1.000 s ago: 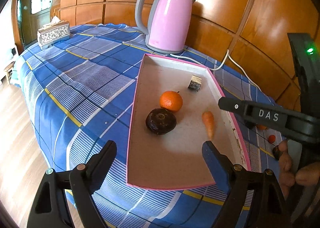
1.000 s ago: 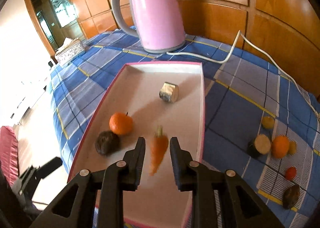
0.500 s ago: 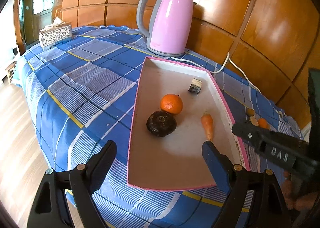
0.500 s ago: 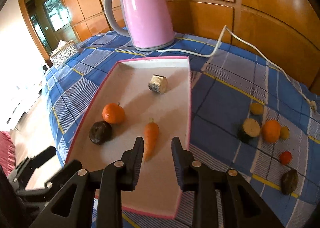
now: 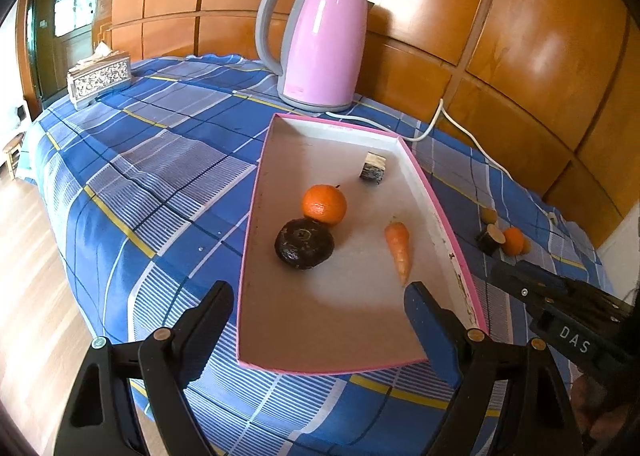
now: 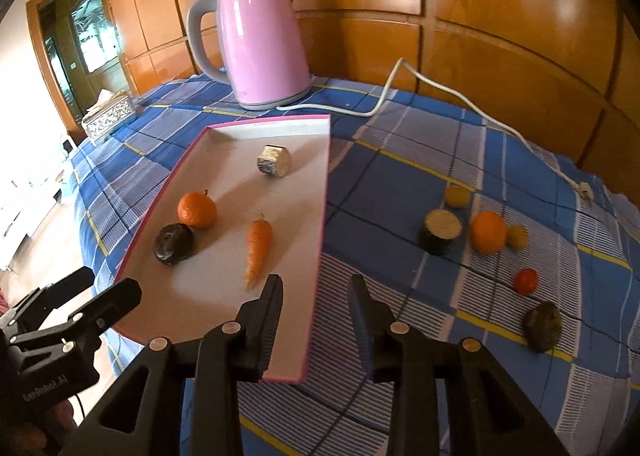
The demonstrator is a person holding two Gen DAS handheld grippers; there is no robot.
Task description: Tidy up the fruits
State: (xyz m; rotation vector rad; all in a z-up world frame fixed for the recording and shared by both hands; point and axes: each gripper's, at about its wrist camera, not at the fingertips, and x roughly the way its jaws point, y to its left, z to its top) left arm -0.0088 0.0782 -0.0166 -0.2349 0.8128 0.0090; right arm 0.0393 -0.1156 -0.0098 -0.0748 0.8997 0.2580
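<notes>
Right gripper (image 6: 316, 292): its black jaws have just been opening and stand slightly apart with nothing between them, hovering over the right rim of the tray, the carrot's tip just ahead of the left jaw.
Left gripper (image 5: 320, 308): spread wide and empty over the near end of the tray.
Tray: shallow white cardboard tray with pink rim (image 6: 324, 192), lying on the bench under a blue checked cloth (image 6: 400, 176).
In the tray: small orange carrot (image 6: 258, 246), lying free with its tip toward the camera; round orange tangerine (image 6: 197, 210) touching a dark round wrinkled fruit (image 6: 174, 244); a short dark-skinned cut chunk with pale face (image 6: 274, 167) near the far end.
On the cloth, right of the tray: dark cut piece with pale round face (image 6: 440, 230), larger orange fruit (image 6: 487, 232), two small yellowish fruits (image 6: 457, 196), small red fruit (image 6: 525, 281), dark rough oval fruit (image 6: 542, 326).
Step, as I judge it: the carrot seems delivered; the loose pieces on the cloth remain.
Handling: all look light and fairly firm; round ones will likely roll and slip, so close across the widest middle. The cut piece offers a flat face and should sit steadier.
Behind: pink electric kettle (image 6: 264, 44), white cord (image 6: 400, 96).
</notes>
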